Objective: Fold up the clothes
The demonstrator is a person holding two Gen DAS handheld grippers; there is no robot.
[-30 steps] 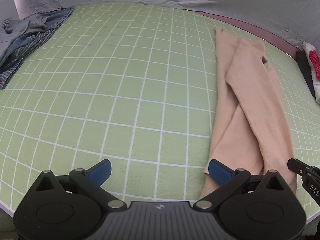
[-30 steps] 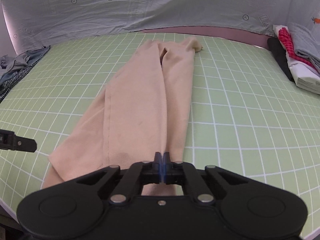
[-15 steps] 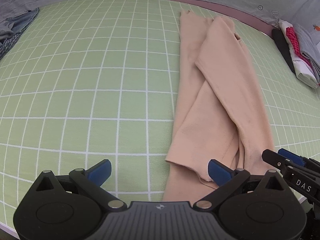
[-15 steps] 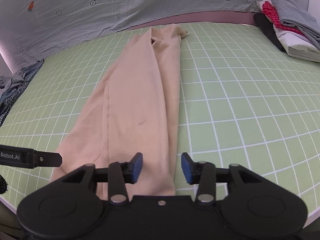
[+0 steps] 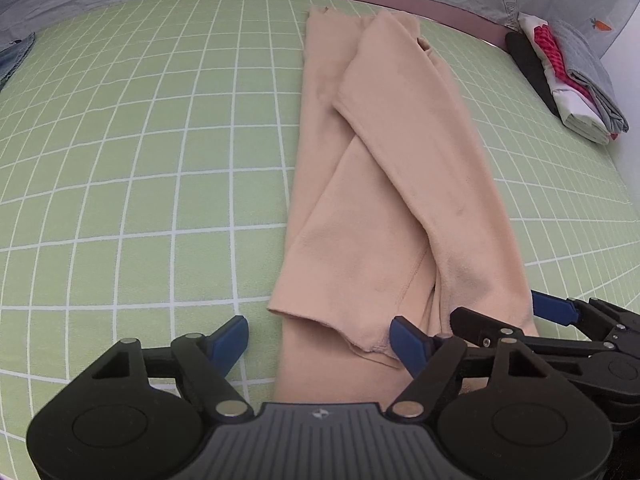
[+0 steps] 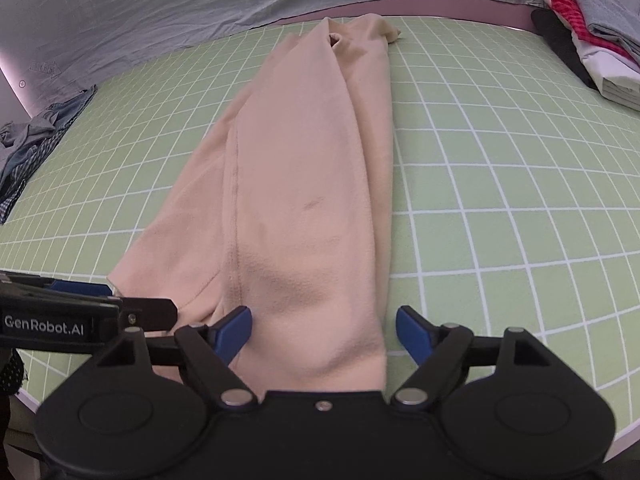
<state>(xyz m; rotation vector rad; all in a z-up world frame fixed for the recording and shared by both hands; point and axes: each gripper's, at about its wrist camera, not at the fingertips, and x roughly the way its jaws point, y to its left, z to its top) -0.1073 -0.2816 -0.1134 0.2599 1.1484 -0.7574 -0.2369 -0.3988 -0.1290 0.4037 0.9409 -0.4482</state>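
Observation:
A peach garment (image 5: 384,184) (image 6: 304,184) lies folded into a long strip on the green grid mat (image 5: 140,160), its near end at the front edge. My left gripper (image 5: 318,338) hovers over the strip's near left corner; its jaws are closing, with the cloth's edge between them and the pads not pressing. My right gripper (image 6: 324,326) straddles the strip's near right part, jaws opening, cloth between them but not held. The right gripper (image 5: 552,312) shows at the left view's right edge; the left gripper (image 6: 80,304) shows at the right view's left edge.
A stack of folded clothes (image 5: 576,80) (image 6: 588,36) sits at the mat's far right. A heap of blue and checked clothes (image 6: 36,148) lies at the far left. A grey printed sheet (image 6: 200,8) hangs behind the mat. Bare mat (image 6: 500,184) spreads right of the strip.
My right gripper has opened from shut and let go of the cloth. My left gripper moved right, over the garment's near left corner, and its jaws narrowed.

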